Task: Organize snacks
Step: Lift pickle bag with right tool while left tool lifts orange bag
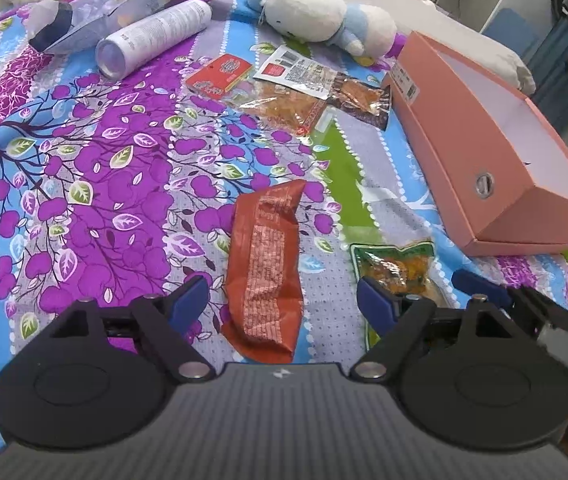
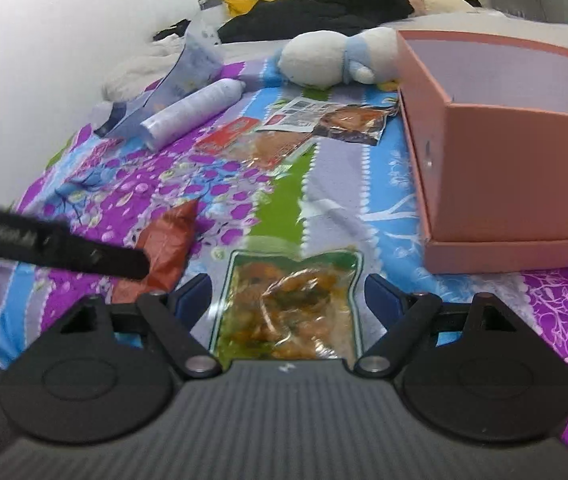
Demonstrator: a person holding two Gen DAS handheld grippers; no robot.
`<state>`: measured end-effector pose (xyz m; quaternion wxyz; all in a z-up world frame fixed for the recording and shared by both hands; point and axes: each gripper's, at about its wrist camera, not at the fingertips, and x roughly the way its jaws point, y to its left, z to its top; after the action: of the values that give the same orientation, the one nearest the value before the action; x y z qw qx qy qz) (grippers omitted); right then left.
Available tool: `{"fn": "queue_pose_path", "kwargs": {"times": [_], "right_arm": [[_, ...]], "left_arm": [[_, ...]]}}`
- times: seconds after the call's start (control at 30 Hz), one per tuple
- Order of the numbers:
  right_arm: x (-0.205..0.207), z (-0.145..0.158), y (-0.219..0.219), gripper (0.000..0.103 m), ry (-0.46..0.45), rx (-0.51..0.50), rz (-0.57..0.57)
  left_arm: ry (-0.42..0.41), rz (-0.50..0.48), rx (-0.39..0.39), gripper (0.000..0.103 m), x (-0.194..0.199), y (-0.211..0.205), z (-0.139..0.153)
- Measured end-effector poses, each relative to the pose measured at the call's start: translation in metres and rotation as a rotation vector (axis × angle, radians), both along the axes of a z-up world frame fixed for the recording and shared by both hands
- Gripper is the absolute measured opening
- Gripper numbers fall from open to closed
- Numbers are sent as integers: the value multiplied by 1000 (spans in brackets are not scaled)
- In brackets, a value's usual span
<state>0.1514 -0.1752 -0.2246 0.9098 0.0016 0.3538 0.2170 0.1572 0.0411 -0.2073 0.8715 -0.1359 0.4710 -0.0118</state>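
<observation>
An orange-red snack packet point(image 1: 266, 268) lies on the bedspread between the open fingers of my left gripper point(image 1: 282, 302). A green-edged clear packet of orange snacks point(image 2: 289, 308) lies between the open fingers of my right gripper point(image 2: 287, 294); it also shows in the left wrist view point(image 1: 397, 266). An open pink box point(image 1: 495, 148) stands at the right, empty as far as I see, and shows in the right wrist view point(image 2: 515, 184). Three more snack packets lie farther back: red point(image 1: 220, 76), clear orange point(image 1: 284, 110), dark point(image 1: 359, 98).
A white plush toy point(image 1: 315, 16), a white spray can point(image 1: 152, 38) and a pale blue pouch point(image 1: 116, 8) lie at the back of the patterned bedspread point(image 1: 104, 184). Dark clothes point(image 2: 323, 4) are piled behind. The left gripper's black arm point(image 2: 56, 246) crosses the right wrist view.
</observation>
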Motion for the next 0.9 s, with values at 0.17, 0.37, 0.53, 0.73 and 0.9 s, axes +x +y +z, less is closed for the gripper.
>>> {"fn": "queue_pose_path", "kwargs": {"times": [0.17,0.37,0.53,0.73,0.9], "right_arm": [[0,-14,14,85,11,-74,-12],[1,-21,20,87,3,-102,-10],[7,-18,23,79,25,-109,-7],[8,-10,24,62,44,-129,28],[9,-4,22,57,53,-131,20]], "left_arm": [[0,19,-19,85,5,2,-6],[3,17,-9,84,9,-1,-10],[-10,13,1,84,11,-3,-10],[-6,4,19,81,17,-9,-14],[-6,8,29,74,25,-11,-16]]}}
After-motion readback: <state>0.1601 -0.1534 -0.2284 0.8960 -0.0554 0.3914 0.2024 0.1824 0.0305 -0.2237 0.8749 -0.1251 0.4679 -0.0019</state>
